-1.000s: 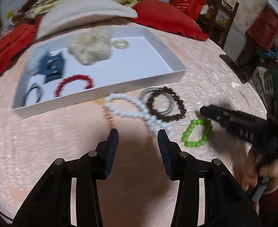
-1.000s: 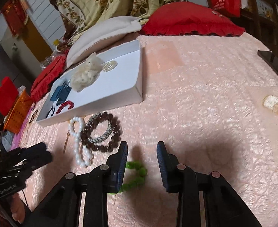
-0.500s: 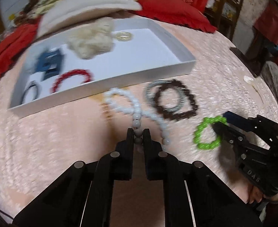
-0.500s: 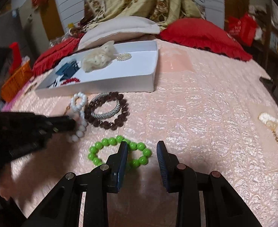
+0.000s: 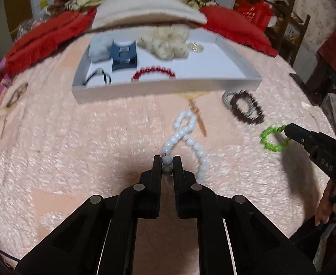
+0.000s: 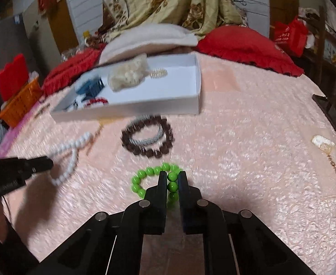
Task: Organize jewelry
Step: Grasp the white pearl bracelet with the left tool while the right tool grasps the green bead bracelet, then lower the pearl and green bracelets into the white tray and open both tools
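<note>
My left gripper clamps the pearls; my right gripper clamps the green bracelet. Risk: trailing pearls may snag the bedspread or tray wall.

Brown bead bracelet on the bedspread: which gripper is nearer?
Right. The right gripper, shut on the green bracelet, sits just in front of the brown bracelet. The left gripper, shut on the white necklace, is farther off to its left.

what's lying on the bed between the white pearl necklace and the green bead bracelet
In the right wrist view, only bare pink bedspread separates the white pearl necklace from the green bead bracelet.
</note>
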Motion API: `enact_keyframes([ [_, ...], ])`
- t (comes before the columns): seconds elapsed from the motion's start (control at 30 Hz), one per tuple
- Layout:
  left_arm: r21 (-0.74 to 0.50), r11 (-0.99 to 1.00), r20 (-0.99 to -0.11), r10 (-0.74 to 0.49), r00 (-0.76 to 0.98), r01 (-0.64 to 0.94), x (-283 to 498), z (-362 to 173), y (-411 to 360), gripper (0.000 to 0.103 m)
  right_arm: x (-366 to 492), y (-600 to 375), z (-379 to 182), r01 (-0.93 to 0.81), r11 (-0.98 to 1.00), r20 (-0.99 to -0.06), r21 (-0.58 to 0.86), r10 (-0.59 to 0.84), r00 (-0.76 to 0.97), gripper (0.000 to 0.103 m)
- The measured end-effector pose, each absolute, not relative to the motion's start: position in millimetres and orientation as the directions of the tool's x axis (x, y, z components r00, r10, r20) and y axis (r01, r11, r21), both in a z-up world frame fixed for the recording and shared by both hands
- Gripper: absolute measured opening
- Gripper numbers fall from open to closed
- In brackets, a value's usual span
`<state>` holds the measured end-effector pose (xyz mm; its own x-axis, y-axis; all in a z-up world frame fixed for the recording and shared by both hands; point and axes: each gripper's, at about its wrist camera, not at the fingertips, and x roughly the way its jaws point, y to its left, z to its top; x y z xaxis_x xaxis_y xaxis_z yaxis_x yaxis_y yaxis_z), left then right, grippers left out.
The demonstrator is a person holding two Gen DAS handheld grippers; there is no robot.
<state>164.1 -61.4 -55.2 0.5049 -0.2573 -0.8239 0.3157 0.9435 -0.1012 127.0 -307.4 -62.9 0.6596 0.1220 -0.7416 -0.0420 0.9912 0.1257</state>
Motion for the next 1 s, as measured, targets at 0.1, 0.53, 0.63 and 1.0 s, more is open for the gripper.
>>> enact_keyframes([
  [0.1, -0.109, 0.933, -0.793, -0.289, 0.536, 0.342, 159, -31, -61, 0.008, 127, -306, -48, -0.047, 0.989, -0.722, 0.137, 0.132, 0.679, 0.009],
  [0.53, -0.125, 0.897, -0.720, -0.376, 0.583, 0.424, 196, 53, -80, 0.008, 166, -314, 11, -0.071, 0.973, -0.648, 0.219, 0.200, 0.735, 0.009],
  [0.63, -0.125, 0.891, -0.717, -0.385, 0.581, 0.436, 211, 59, -95, 0.008, 184, -319, 18, -0.061, 0.972, -0.643, 0.225, 0.195, 0.740, 0.009],
  [1.0, -0.088, 0.882, -0.764, -0.358, 0.537, 0.463, 295, 36, -168, 0.008, 277, -336, 13, 0.001, 0.960, -0.694, 0.279, 0.200, 0.691, 0.009],
])
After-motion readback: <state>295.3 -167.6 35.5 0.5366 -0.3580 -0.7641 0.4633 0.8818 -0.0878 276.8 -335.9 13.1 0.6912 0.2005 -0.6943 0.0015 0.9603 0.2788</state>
